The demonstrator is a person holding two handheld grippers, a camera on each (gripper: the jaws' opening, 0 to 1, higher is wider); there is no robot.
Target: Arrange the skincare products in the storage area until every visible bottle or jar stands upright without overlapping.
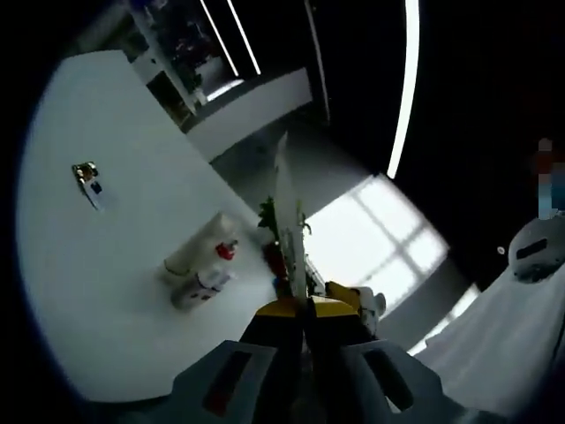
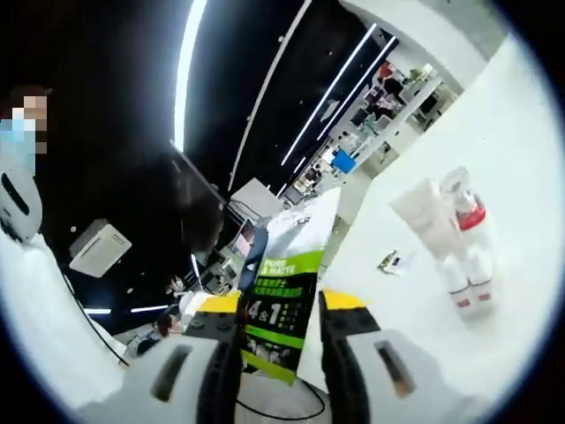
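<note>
Flat glossy pouch point(image 2: 281, 309), green and white print, pinched between the right gripper point(image 2: 281, 331) jaws; in the left gripper view it shows edge-on as a thin sheet point(image 1: 290, 238), nipped by the left gripper point(image 1: 306, 311). At 2 o'clock in the right gripper view, 1 cream tube point(image 2: 426, 223) touches 1 red-collared bottle point(image 2: 470, 231) on the smooth white table point(image 2: 521, 115), with open surface around them.

Large open-plan indoor hall, of showroom or lab-office kind. Dark ceiling crossed by long linear light strips point(image 2: 184, 75). Open shelving units point(image 2: 388, 106) stocked with assorted goods along the far side. White low partition wall point(image 1: 252, 110) beyond the tabletop's far edge. Broad white tabletop point(image 1: 97, 291) bearing a few skincare tubes and bottles point(image 2: 450, 238). Bright window reflection point(image 1: 375, 238) on the polished floor.
</note>
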